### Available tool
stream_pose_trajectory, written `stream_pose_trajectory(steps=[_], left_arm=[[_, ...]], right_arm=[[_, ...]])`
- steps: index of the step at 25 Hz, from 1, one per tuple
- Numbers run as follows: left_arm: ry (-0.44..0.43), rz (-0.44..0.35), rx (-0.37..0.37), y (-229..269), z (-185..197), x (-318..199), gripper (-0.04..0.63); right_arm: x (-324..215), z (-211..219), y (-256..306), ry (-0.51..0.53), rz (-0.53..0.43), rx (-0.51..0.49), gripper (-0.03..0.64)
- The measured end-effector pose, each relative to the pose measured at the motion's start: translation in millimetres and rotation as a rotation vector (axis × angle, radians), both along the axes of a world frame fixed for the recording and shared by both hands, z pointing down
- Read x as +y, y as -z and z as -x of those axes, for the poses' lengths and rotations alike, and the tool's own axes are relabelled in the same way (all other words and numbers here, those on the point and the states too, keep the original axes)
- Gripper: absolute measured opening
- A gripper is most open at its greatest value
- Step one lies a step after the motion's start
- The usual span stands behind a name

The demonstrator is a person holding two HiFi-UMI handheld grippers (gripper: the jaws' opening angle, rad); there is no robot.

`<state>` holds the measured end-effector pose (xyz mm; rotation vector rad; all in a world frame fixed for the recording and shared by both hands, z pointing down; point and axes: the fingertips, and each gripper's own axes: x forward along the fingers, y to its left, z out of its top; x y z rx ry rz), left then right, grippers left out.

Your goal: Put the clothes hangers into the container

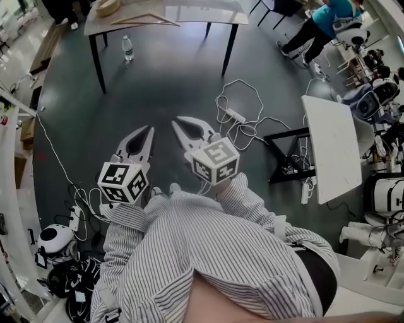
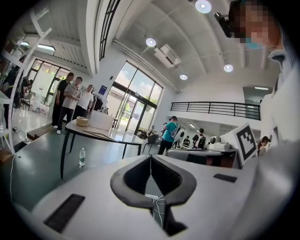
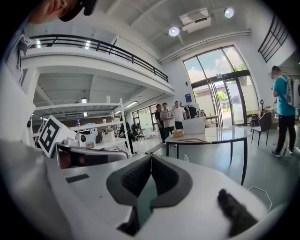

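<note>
Wooden clothes hangers (image 1: 145, 20) lie on a table (image 1: 189, 14) across the room, next to a round woven basket (image 1: 107, 7). The left gripper view shows the hangers (image 2: 99, 132), the basket (image 2: 82, 121) and a white box (image 2: 101, 120) on that table. In the right gripper view the hangers (image 3: 193, 139) lie beside the basket (image 3: 177, 132). My left gripper (image 1: 150, 129) and right gripper (image 1: 178, 121) hover side by side over the dark floor, far short of the table. Both are shut with nothing between their jaws.
A water bottle (image 1: 128, 48) stands on the floor by the table's leg. White cables and a power strip (image 1: 235, 115) sprawl on the floor ahead to the right. A white table (image 1: 331, 148) is at the right. Several people stand behind the table (image 2: 75, 96).
</note>
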<state>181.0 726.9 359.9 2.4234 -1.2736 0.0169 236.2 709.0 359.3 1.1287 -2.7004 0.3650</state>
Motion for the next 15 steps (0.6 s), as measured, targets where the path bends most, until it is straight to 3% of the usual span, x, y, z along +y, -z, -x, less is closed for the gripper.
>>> stream_pose_trajectory(steps=[7, 15], left_arm=[[0.028, 0.04, -0.016, -15.2, -8.0, 9.5, 0.014], [0.01, 0.024, -0.009, -14.0, -6.4, -35.2, 0.014]], right_arm=[[8.8, -12.7, -14.1, 0.017, 0.052, -0.019, 0.015], [-34.4, 1.0, -13.9, 0.027, 0.044, -0.03, 0.015]])
